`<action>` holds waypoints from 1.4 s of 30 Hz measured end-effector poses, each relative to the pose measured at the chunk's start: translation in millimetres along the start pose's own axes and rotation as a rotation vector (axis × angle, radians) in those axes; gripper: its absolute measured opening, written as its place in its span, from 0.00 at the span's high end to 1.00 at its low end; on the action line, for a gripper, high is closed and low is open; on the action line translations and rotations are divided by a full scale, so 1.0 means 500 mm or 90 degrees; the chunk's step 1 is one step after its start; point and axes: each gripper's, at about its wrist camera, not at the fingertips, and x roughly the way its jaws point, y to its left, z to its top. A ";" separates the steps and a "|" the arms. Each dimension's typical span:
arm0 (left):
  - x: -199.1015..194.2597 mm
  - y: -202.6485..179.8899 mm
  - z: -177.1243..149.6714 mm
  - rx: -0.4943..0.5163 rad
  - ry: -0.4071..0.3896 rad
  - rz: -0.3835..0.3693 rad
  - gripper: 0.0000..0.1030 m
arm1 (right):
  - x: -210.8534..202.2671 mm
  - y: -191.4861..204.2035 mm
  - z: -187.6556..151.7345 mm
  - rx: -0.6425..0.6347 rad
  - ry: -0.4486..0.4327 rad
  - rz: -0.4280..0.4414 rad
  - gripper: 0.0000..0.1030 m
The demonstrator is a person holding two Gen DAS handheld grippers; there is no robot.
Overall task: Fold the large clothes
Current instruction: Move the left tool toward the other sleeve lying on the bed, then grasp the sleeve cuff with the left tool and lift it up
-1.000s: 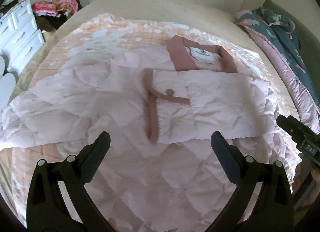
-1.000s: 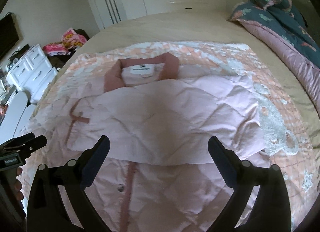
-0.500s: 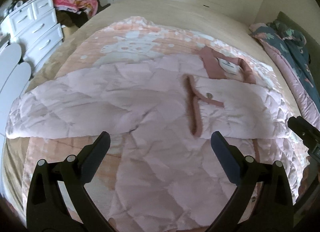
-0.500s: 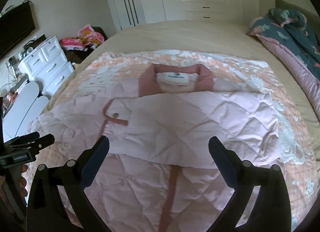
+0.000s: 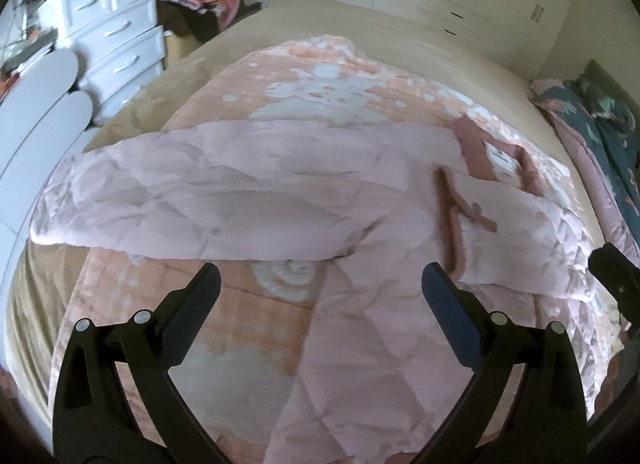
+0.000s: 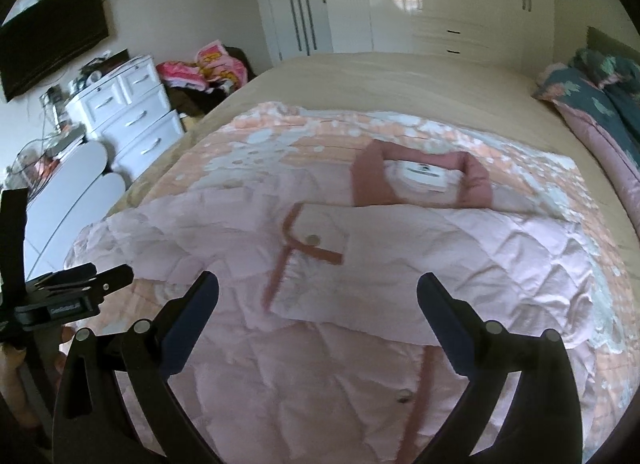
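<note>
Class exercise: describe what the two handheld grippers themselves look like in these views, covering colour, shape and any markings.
Both the left gripper and the right gripper are black, with V-shaped frames, silver rivets and flat dark-blue finger pads. A small white label, unreadable here, marks the left gripper's side in the right wrist view.

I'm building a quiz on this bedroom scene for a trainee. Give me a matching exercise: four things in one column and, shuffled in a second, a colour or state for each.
Things:
1. jacket collar
2. chest of drawers
3. left gripper
4. folded sleeve

Colours or states:
A. white
B. open, holding nothing
C. dusty rose
D. laid across the jacket's chest

Pairs: 1-C, 2-A, 3-B, 4-D
</note>
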 end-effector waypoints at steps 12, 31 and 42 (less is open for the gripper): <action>0.010 0.109 -0.014 -0.073 0.000 0.028 0.09 | 0.032 0.120 -0.007 -0.057 0.013 0.039 0.04; 0.041 0.273 -0.032 -0.186 -0.004 0.065 0.09 | 0.109 0.245 -0.024 -0.125 0.050 0.074 0.04; 0.078 0.374 -0.035 -0.264 -0.011 0.083 0.09 | 0.140 0.264 -0.037 -0.128 0.066 0.081 0.04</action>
